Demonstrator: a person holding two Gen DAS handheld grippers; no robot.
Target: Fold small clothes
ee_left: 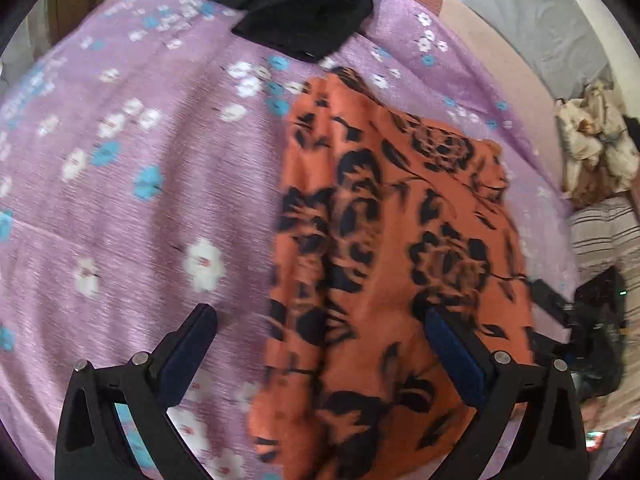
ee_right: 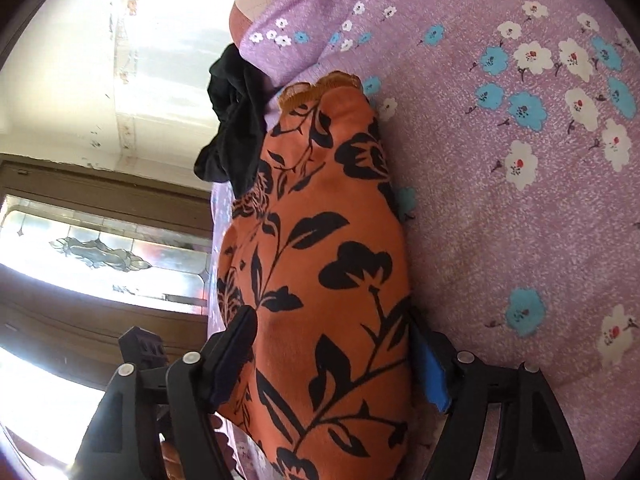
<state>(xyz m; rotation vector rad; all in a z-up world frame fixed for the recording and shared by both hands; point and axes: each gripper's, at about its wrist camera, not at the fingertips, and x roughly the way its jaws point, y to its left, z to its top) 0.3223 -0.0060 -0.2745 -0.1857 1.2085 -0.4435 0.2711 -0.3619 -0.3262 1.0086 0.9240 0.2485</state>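
Observation:
An orange garment with a black flower print (ee_left: pixel 384 240) lies folded in a long bundle on the purple flowered bedsheet (ee_left: pixel 132 184). My left gripper (ee_left: pixel 320 332) hovers over its near end, open wide. The left finger stands over bare sheet and the right finger over the cloth. In the right wrist view the same orange garment (ee_right: pixel 328 264) fills the gap of my right gripper (ee_right: pixel 332 348). Its jaws stand wide on either side of the bundle, and the blue pad on the right shows beside the cloth edge. I read this gripper as open.
A crumpled black garment (ee_left: pixel 300 8) lies at the far edge of the bed, beyond the orange one. A cream cloth pile (ee_left: pixel 596 152), striped fabric (ee_left: pixel 604 232) and dark gear (ee_left: pixel 592 320) lie off the bed's right side. A wooden door with leaded glass (ee_right: pixel 100 256) stands beyond the bed.

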